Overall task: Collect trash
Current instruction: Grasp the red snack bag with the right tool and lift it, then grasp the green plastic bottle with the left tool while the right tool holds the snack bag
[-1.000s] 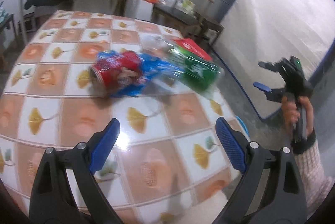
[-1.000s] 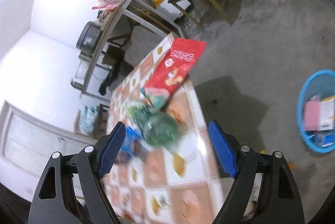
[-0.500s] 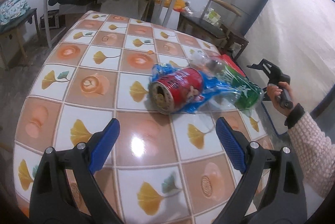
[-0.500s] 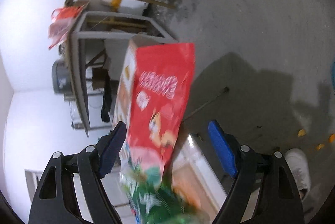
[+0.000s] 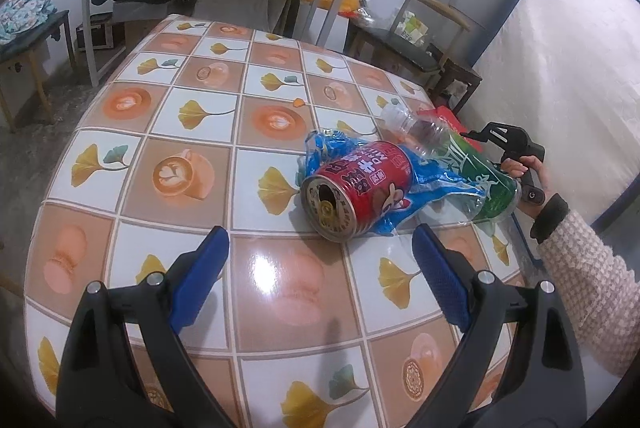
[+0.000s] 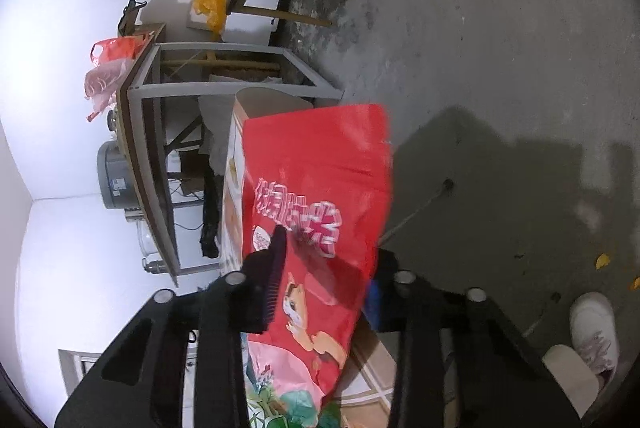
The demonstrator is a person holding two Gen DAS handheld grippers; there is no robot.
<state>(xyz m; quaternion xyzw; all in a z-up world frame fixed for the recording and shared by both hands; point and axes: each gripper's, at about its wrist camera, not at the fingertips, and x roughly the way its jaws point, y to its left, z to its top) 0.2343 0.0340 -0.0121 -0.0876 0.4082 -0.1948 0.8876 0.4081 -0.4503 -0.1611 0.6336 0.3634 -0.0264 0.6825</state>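
The right gripper [image 6: 326, 288], its jaws just closed, is clamped on the red snack bag [image 6: 316, 195] at the table's [image 5: 192, 155] far right edge; the bag's long axis runs away from the fingers. The left gripper [image 5: 320, 272] stands wide, the red can [image 5: 356, 193] lying just beyond it, with open tabletop to the left

On the table [image 5: 208, 155] a can [image 5: 356, 193] lies on a wrapper [image 5: 432, 179], a bottle [image 5: 452, 163] behind, a snack bag [image 6: 316, 211] at the edge.
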